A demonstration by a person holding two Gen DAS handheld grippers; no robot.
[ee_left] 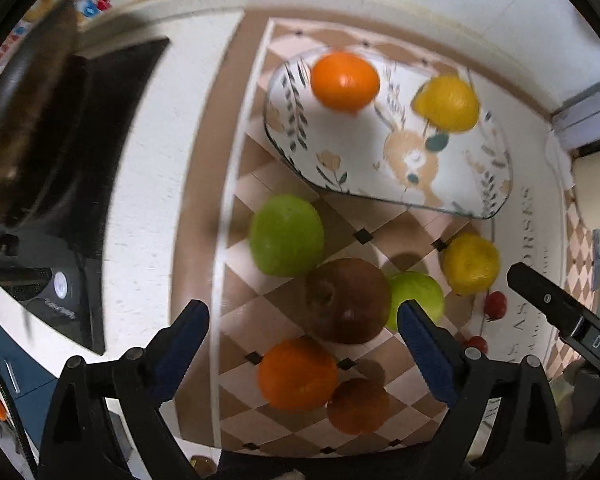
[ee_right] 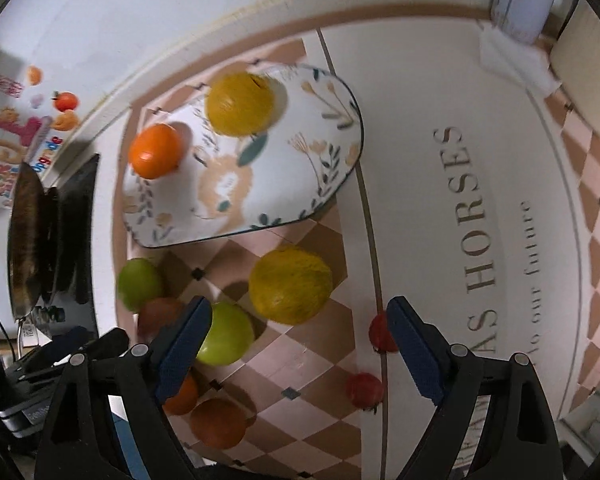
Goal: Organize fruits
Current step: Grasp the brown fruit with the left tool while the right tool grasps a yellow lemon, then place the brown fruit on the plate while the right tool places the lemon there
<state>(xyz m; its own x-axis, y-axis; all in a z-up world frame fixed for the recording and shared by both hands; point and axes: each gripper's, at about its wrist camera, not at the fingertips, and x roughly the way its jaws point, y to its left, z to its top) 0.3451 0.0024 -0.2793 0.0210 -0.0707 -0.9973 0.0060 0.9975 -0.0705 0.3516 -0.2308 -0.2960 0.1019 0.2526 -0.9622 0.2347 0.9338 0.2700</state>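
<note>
Both hand-held grippers, left point(ee_left: 303, 334) and right point(ee_right: 300, 330), hang open, empty; the yellow fruit point(ee_right: 290, 285) looks firm, smooth, likely rolls: grip across its middle.

The white printed table mat with tan checks point(ee_right: 428, 200) carries large tan capitals reading "AS HORSES" (the start runs out of view), with smaller script "to our future" beside it. The black gripper body point(ee_left: 580, 332) bears a small label, "DAS".

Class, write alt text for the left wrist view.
An open left gripper hangs above loose fruit on a checked mat, nearest a brown apple. Beyond it, a patterned plate holds an orange and a yellow fruit.
</note>
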